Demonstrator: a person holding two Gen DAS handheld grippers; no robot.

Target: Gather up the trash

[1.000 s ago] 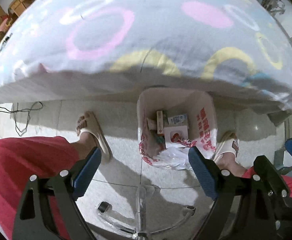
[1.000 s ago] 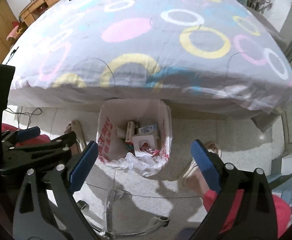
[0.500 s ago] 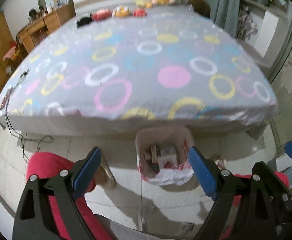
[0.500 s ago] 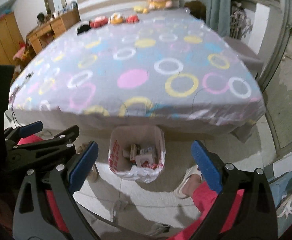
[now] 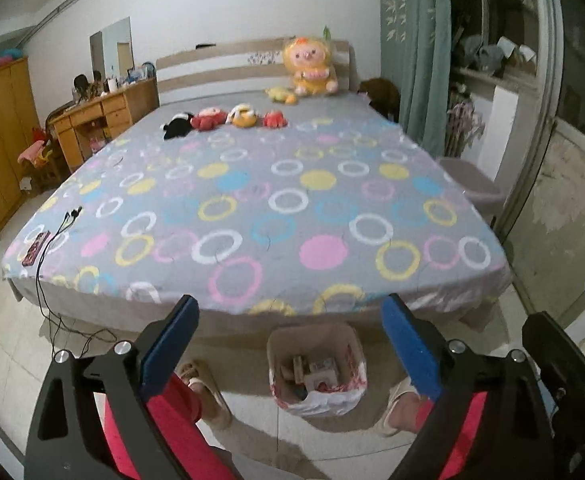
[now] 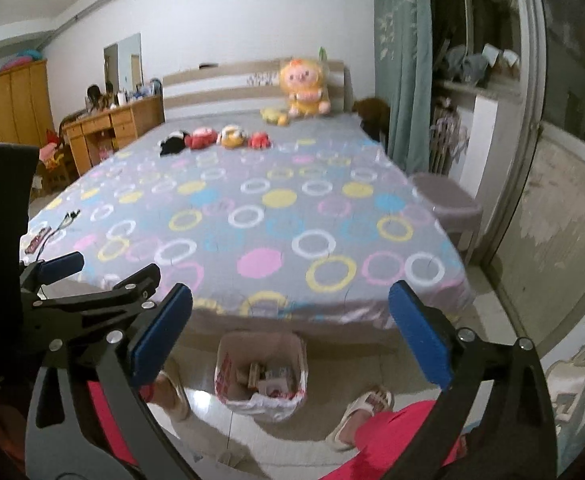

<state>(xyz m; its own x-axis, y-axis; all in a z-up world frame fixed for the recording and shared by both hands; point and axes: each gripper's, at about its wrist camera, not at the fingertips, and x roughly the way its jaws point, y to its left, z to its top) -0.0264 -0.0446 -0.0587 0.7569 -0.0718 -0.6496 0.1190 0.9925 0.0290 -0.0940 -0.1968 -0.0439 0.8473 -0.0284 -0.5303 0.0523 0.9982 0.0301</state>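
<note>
Standing on the tiled floor just in front of the foot of the bed (image 5: pixel 276 216), the trash bin (image 5: pixel 317 372) served as the fixed mark for everything else. It wore a white liner printed in red and held small cartons and boxes. The left gripper (image 5: pixel 290 344) hung above and a little nearer the camera than the bin, its blue-padded jaws spread wide with nothing between them. The right gripper (image 6: pixel 290 340) was likewise held above the bin, jaws wide apart and empty. A sandalled foot (image 5: pixel 206 390) rested on either side of the bin, with red trousers (image 5: pixel 172 432) nearer the camera. Beyond the bin, the bed carried a circle-patterned sheet, a row of small plush toys (image 5: pixel 222 118) and a large yellow plush (image 5: pixel 310 66) against the headboard. Only the left wrist view showed the cable (image 5: pixel 48 272) trailing off the bed's corner to the floor, left of the bin. Only the right wrist view showed the left gripper's black frame from the side, left of the bin, and the patterned fabric (image 6: pixel 584 364) at the far right.
</note>
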